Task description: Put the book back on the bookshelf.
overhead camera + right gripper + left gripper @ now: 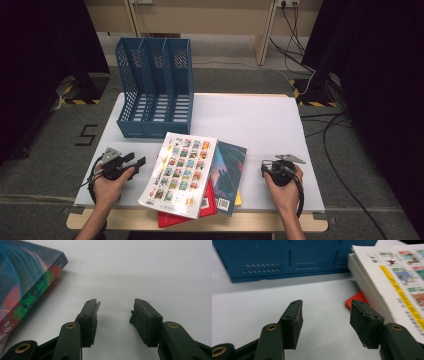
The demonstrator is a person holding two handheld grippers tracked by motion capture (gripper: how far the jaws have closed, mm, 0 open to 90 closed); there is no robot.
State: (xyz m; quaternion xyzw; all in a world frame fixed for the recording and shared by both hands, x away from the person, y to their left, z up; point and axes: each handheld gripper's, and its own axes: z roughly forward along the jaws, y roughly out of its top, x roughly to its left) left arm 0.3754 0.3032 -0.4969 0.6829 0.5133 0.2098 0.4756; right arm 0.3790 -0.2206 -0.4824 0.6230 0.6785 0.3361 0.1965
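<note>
A loose stack of books lies at the table's front middle. On top is a white book (182,172) (392,282) with rows of small coloured pictures. Under it sit a red book (172,220) (355,301), a dark teal book (227,177) (22,282) and a yellow one (238,199). My left gripper (137,162) (325,312) rests on the table left of the stack, open, nothing between its jaws. My right gripper (265,172) (115,312) rests to the right of the stack, open and empty too.
A blue three-slot file rack (155,90) (287,260) stands at the back left of the white table (260,125). Cables trail over the floor at the far right. The books hang slightly past the table's front edge.
</note>
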